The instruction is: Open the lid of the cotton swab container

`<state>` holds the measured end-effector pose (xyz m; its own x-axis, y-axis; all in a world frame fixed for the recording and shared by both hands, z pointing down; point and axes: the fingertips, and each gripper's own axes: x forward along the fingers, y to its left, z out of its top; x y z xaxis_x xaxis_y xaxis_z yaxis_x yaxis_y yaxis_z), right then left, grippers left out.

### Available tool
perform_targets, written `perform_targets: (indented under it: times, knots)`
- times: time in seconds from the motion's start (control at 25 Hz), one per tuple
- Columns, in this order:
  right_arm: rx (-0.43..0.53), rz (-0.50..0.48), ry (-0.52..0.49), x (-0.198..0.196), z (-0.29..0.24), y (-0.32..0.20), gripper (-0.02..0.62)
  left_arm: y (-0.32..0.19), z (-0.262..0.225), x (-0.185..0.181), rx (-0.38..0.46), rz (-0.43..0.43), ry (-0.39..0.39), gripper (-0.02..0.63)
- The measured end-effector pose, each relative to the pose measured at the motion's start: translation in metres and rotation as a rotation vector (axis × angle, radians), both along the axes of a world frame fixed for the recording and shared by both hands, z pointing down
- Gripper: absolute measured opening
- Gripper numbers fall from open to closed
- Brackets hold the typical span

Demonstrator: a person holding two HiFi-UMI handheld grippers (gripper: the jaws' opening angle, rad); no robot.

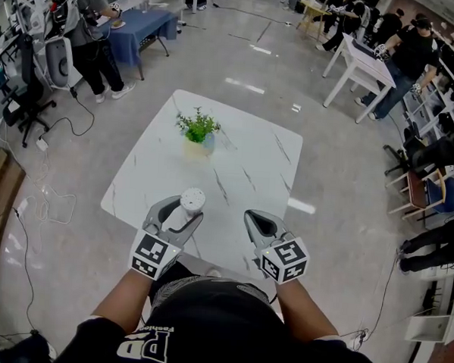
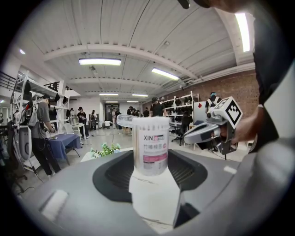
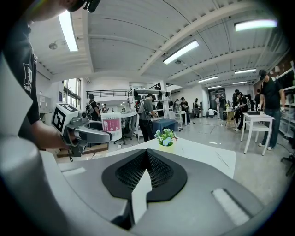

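The cotton swab container [image 2: 150, 145] is a clear upright tub with a white and pink label. It stands between the jaws of my left gripper [image 2: 150, 159], which are closed on its sides. Its clear lid [image 2: 124, 120] sticks out to the left at the top and looks flipped open. From the head view the container [image 1: 192, 200] is at the near edge of the white marble table [image 1: 243, 163], inside my left gripper [image 1: 186, 210]. My right gripper [image 1: 252, 217] is to its right, shut and empty, apart from the container. The right gripper view shows its jaws [image 3: 146, 154] closed together.
A small potted plant [image 1: 198, 130] stands in the middle of the table, beyond both grippers. Around the table is shiny floor. A blue-covered table [image 1: 140, 28] with a person beside it is at the far left, and white tables [image 1: 362, 66] with people are at the far right.
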<state>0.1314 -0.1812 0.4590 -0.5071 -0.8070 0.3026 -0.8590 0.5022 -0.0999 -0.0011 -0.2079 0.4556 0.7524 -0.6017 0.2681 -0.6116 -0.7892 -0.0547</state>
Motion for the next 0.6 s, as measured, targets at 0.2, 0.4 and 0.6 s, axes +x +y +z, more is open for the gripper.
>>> perform_targets:
  times: [0.2, 0.4, 0.6]
  knots:
    - [0.0, -0.006, 0.0, -0.0029, 0.0051, -0.0012, 0.0, -0.002, 0.004, -0.0017, 0.004, -0.004, 0.003, 0.284]
    - [-0.001, -0.008, -0.001, -0.0005, 0.0034, -0.0013, 0.0, -0.0035, 0.004, -0.0022, 0.01, -0.011, -0.001, 0.284]
    - [-0.003, -0.01, 0.004, 0.0005, 0.0017, -0.001, 0.0, -0.0015, 0.0042, -0.0001, 0.003, -0.003, -0.011, 0.284]
